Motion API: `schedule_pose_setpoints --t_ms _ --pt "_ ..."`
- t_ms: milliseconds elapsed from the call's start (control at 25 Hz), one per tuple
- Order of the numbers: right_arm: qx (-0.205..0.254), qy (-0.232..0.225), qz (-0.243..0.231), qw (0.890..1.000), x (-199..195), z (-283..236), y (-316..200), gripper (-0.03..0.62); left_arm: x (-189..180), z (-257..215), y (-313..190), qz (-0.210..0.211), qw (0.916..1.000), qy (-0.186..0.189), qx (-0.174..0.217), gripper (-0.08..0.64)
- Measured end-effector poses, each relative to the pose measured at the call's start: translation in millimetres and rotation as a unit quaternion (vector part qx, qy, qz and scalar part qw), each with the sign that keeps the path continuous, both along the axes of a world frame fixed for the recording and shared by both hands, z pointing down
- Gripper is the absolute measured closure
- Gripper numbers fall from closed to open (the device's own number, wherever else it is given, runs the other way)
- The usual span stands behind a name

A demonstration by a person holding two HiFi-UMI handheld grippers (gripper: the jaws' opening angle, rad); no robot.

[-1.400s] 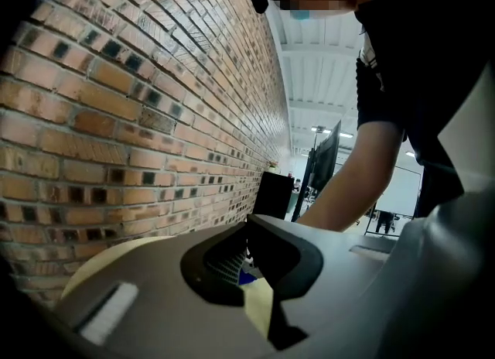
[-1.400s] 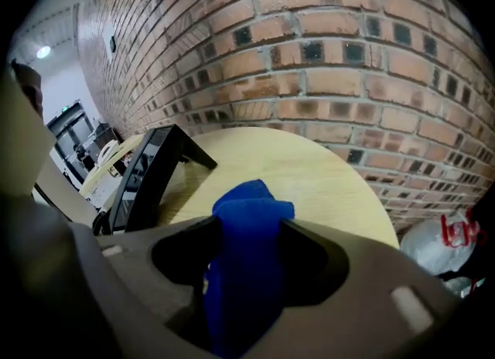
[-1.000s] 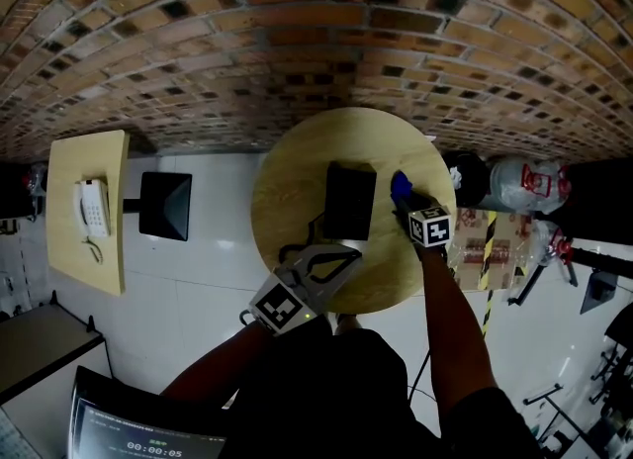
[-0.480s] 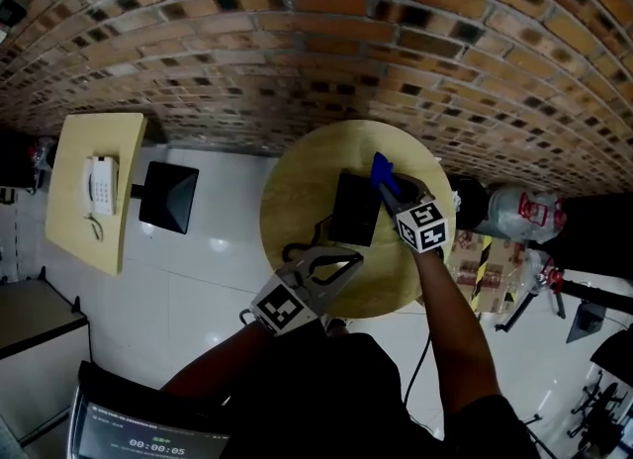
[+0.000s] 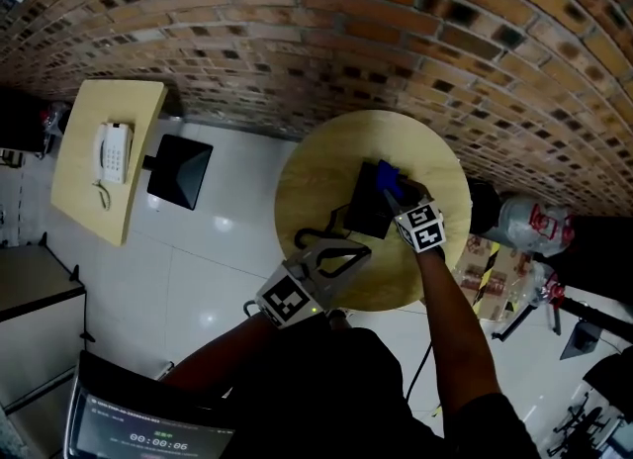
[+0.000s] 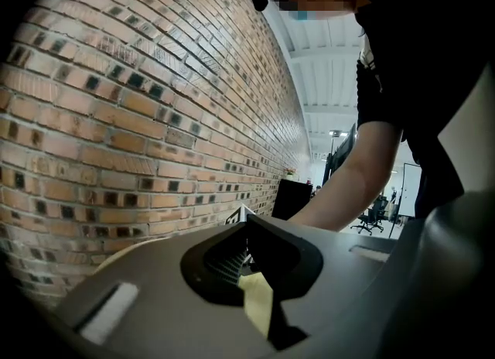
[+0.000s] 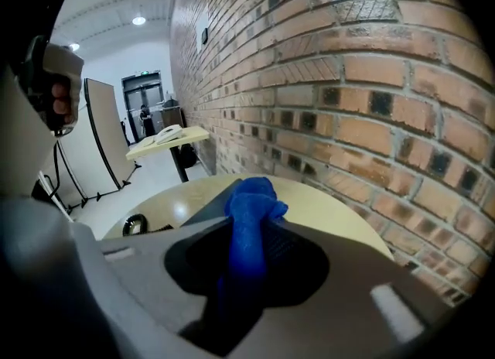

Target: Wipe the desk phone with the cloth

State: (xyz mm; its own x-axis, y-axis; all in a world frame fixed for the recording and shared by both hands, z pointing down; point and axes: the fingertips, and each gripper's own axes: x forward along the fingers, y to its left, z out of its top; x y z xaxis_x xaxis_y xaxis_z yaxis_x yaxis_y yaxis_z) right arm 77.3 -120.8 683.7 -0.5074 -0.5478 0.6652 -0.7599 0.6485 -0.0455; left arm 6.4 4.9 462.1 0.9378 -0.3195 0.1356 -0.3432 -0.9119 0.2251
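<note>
The desk phone is a dark slab lying near the middle of the round tabletop, with its cord curling off its near-left corner. The blue cloth is bunched over the phone's far-right corner and seems to be touching it. The right hand-held gripper has its jaws closed partway and pinches the cloth, a twisted wad of which sticks out past the tips. The left hand-held gripper sits low over the near edge of the tabletop, just beside the cord. Its jaws are together and nothing shows between them.

This looks like the start of the wiping itself, with the cloth at one corner. The next move calls for dragging the wad across the phone's top under light pressure. The phone may slide, so the left hand-held gripper could brace it.
</note>
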Motion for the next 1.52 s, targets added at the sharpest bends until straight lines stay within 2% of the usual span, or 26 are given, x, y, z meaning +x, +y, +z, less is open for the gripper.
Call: schedule_pose_setpoints --t_ms 400,640,760,920,1120,1320,1520 --pt "-0.045 -0.006 -0.035 0.998 -21.6 21.1 74.8 0.494 6.7 -4.7 12.6 0.005 1.0000 0.002 0.002 0.568" --pt "-0.087 -0.004 -0.068 0.994 -43.7 40.8 136.1 0.495 4.0 -8.3 19.6 0.008 1.0000 0.000 0.001 0.568" --pt "-0.096 -0.003 -0.082 0.992 -46.3 46.5 149.1 0.495 8.9 -5.5 19.7 0.011 0.9999 -0.004 0.001 0.568" --pt "-0.078 -0.015 -0.067 0.995 -36.0 35.0 129.2 0.495 14.6 -5.7 14.9 0.006 1.0000 0.004 0.003 0.568" --pt "-0.035 -0.016 -0.055 0.998 -27.5 5.8 71.8 0.495 7.1 -11.0 12.3 -0.005 0.9999 0.004 0.009 0.568" --pt "0.012 -0.002 -0.061 0.998 -34.8 -20.5 10.7 0.495 -4.2 -9.0 8.6 -0.022 0.9997 0.000 0.008 0.568" --pt "0.030 0.017 -0.079 0.996 -41.8 -27.6 -22.3 0.495 -7.4 -7.2 10.1 -0.036 0.9994 -0.002 0.004 0.568"
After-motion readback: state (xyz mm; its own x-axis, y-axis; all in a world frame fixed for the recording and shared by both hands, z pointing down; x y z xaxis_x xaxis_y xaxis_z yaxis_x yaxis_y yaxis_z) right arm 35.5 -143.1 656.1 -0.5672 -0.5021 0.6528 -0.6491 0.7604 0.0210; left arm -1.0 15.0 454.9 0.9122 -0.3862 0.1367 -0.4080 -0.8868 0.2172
